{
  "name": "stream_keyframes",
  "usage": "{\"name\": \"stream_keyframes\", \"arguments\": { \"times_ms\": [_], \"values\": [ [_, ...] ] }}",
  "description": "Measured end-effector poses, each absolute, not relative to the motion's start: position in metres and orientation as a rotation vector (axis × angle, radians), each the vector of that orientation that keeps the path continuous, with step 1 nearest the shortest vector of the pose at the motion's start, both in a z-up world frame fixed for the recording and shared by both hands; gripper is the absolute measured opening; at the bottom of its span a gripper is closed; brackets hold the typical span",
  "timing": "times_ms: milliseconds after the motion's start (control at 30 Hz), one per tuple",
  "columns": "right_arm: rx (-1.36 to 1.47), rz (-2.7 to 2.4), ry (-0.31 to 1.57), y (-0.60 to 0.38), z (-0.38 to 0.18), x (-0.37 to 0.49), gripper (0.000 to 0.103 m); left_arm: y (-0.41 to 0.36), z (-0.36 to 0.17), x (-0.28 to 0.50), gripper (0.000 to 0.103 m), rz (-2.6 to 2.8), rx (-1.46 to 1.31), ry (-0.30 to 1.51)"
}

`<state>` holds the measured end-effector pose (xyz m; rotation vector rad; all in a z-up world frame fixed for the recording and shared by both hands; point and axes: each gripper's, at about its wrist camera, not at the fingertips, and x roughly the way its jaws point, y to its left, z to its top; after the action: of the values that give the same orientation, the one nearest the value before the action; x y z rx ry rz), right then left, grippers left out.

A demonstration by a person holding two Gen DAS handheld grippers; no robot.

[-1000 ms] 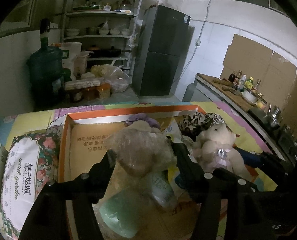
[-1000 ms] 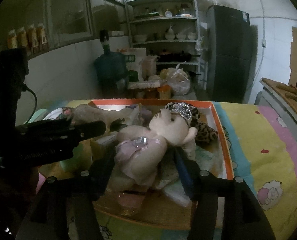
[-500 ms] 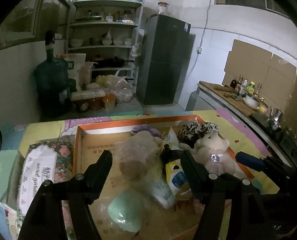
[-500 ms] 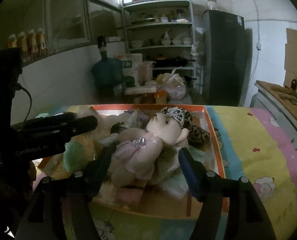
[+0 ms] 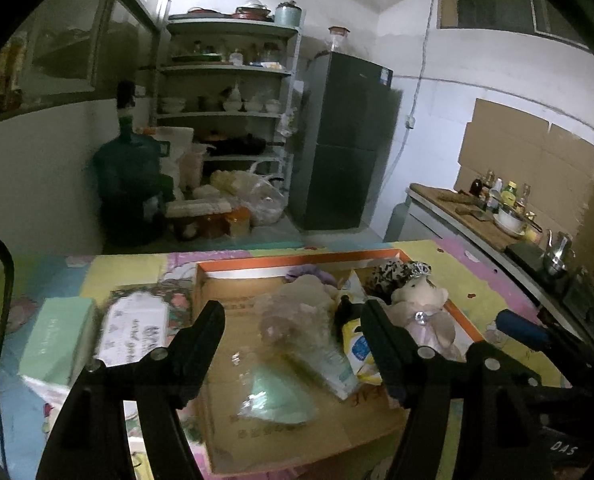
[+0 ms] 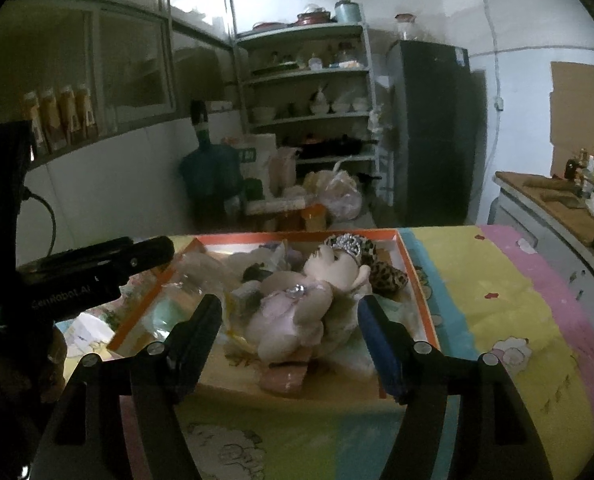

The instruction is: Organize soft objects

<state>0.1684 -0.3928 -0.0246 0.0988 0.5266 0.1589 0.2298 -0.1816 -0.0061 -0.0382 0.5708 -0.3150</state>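
Item one: my left gripper (image 5: 293, 316), fingers spread wide, holding nothing, poised above the near half of the orange-rimmed cardboard tray (image 5: 257, 266).

Item two: my right gripper (image 6: 289, 312), fingers likewise apart and empty, one pad blue (image 6: 377, 340), at the tray's near edge.

Between and just beyond the left fingers: a mint-green soft item in clear wrap (image 5: 275, 398) lying flat on the tray floor. Just past it, a plush toy in crinkled clear plastic (image 5: 297, 314), leaning toward the right finger. Beside that finger: a yellow-and-blue packet (image 5: 357, 350).

Between the right fingers: a cream teddy bear in a pale pink dress (image 6: 297, 312), lying on its back on the pile, tiara end pointing away from me. Beyond it, a leopard-print soft piece (image 6: 385, 274) against the tray's far right corner.

Outside the left finger, on the patterned tablecloth (image 6: 497, 320): a floral tissue pack (image 5: 137, 328) and a pale green box (image 5: 57, 340), side by side.

Far: water jug (image 5: 131, 178), shelving with crockery (image 5: 233, 104), dark refrigerator (image 5: 345, 148).
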Motion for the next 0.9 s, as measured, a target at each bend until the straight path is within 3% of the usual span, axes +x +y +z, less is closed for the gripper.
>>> {"name": "stream_keyframes", "arguments": {
  "times_ms": [433, 900],
  "values": [
    [0.039, 0.054, 0.452, -0.348, 0.0, 0.124, 0.072, -0.137, 0.018, 0.16, 0.07, -0.104, -0.012, 0.43],
    [0.081, -0.003, 0.427, -0.286, 0.009, 0.064, 0.072, -0.085, 0.019, 0.068, 0.07, 0.002, -0.011, 0.407]
  ]
}}
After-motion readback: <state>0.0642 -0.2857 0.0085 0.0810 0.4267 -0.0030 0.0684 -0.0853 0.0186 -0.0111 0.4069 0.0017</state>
